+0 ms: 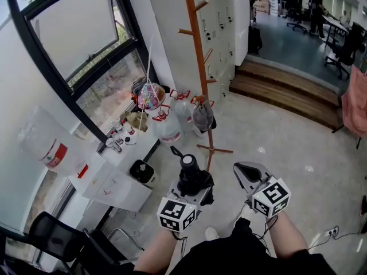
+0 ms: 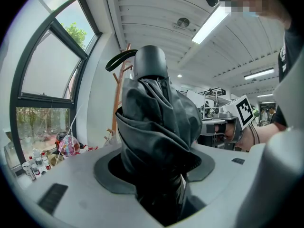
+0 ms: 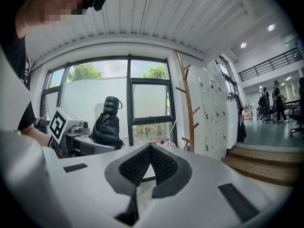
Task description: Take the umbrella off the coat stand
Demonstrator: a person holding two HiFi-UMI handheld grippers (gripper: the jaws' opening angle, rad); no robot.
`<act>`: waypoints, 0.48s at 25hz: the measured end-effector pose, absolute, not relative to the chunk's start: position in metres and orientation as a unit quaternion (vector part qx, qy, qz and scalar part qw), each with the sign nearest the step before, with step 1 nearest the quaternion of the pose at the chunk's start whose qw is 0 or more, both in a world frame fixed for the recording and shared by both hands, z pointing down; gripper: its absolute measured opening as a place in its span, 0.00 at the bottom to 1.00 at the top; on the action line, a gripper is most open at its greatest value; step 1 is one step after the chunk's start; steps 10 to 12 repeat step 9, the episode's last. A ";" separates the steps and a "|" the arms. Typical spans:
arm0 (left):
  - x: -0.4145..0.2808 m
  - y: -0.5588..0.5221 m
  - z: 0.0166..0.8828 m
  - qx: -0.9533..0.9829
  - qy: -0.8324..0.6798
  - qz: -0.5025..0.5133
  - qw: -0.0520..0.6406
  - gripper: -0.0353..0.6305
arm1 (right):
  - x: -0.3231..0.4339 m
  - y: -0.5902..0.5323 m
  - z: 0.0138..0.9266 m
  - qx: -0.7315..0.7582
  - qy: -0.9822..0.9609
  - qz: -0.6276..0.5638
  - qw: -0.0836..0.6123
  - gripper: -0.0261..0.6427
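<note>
A folded black umbrella (image 1: pixel 190 175) stands upright between the jaws of my left gripper (image 1: pixel 194 189), which is shut on its bunched fabric (image 2: pixel 154 127). Its rounded handle (image 2: pixel 150 63) with a black strap points up, away from the stand. The wooden coat stand (image 1: pixel 198 50) rises just ahead of both grippers, and its pegs look bare. My right gripper (image 1: pixel 243 172) hovers to the right of the umbrella, shut with its pads meeting (image 3: pixel 150 148) and nothing between them. The right gripper view shows the umbrella (image 3: pixel 107 125) to the left and the coat stand (image 3: pixel 186 103) ahead.
Large water jugs (image 1: pixel 168 128) and a colourful bundle (image 1: pixel 150 96) crowd the floor by the stand's base. A white table (image 1: pixel 109 182) with small bottles and a black bin (image 1: pixel 141 171) sit left. White lockers (image 1: pixel 221 22) and wooden steps (image 1: pixel 287 93) lie ahead right.
</note>
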State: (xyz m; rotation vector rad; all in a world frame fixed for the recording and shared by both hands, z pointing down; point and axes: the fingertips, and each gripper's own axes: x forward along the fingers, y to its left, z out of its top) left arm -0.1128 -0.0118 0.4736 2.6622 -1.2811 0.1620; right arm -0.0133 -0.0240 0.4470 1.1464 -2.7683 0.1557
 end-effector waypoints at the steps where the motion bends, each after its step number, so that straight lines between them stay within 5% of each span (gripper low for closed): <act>1: -0.113 -0.012 0.474 0.896 -0.431 0.054 0.091 0.42 | -0.014 -0.024 0.448 0.381 -0.920 0.052 0.071 0.12; 12: -0.113 -0.011 0.478 0.897 -0.428 0.058 0.094 0.42 | -0.014 -0.022 0.450 0.381 -0.920 0.053 0.075 0.12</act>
